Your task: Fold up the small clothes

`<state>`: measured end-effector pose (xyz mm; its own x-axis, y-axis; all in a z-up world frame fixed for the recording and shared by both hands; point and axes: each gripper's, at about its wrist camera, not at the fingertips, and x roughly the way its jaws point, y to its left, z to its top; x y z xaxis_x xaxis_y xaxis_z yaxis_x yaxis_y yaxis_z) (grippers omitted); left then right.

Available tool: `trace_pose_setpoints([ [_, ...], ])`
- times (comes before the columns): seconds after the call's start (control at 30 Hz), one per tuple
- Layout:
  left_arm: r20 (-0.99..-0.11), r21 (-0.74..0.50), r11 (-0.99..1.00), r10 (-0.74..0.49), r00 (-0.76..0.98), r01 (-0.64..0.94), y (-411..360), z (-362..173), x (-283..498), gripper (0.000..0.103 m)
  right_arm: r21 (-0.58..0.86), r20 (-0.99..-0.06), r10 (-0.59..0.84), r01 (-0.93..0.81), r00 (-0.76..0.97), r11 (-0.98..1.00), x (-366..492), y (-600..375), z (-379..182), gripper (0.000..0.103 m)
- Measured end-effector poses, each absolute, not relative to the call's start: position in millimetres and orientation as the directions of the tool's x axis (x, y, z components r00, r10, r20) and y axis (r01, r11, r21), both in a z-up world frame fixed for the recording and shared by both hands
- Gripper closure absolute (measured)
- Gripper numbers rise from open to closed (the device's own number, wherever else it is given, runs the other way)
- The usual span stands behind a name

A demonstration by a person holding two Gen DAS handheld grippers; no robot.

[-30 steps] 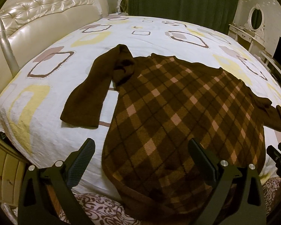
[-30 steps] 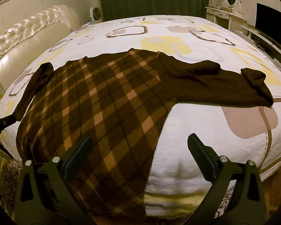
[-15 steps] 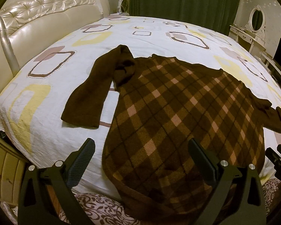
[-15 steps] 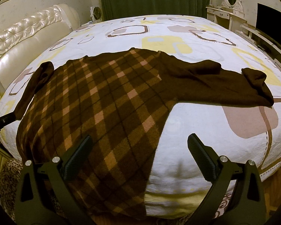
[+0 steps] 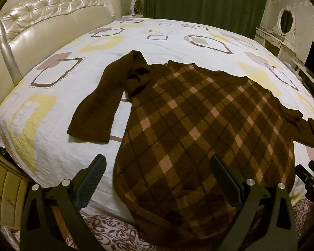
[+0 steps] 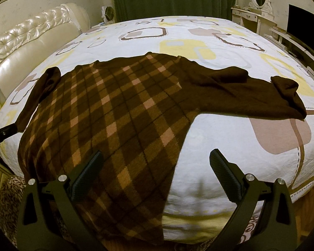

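Left wrist view showed the left gripper (image 5: 157, 175) with its jaws spread wide and nothing between them, hovering at the near edge of the bed (image 5: 52, 125). A brown argyle sweater (image 5: 198, 125) lay flat on the patterned white bedspread, its hem draped over the near edge just under the gripper. One plain brown sleeve (image 5: 102, 104) lay bent back toward the camera on the left side; the other sleeve (image 5: 303, 129) reached out to the right, its cuff bunched. The tip of the right gripper (image 5: 312, 175) showed at the lower right edge. A tufted cream headboard (image 5: 52, 21) stood to the left, green curtains (image 5: 205, 2) behind, and a white dressing table with an oval mirror (image 5: 285, 19) to the right.

Right wrist view showed the right gripper (image 6: 157, 173) likewise spread apart and empty, above the sweater's (image 6: 115, 115) hem near its right side. The long sleeve (image 6: 251, 96) stretched rightward across the bedspread (image 6: 230, 136), cuff folded over. The other sleeve (image 6: 41, 92) lay along the sweater's left side, near the left gripper's tip (image 6: 2, 136).
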<state>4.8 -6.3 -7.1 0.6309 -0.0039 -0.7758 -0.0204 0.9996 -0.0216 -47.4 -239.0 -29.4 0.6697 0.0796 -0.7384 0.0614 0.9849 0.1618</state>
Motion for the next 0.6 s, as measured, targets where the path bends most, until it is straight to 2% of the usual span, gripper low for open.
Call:
trace_pose_setpoints([
  [0.6, -0.773, -0.021, 0.999, -0.001, 0.635, -0.024, -8.3, -7.0, 3.3, 0.004, 0.162, -0.741, 0.086, 0.053, 0.666, 0.985, -47.9, -235.6, -30.5, 0.002],
])
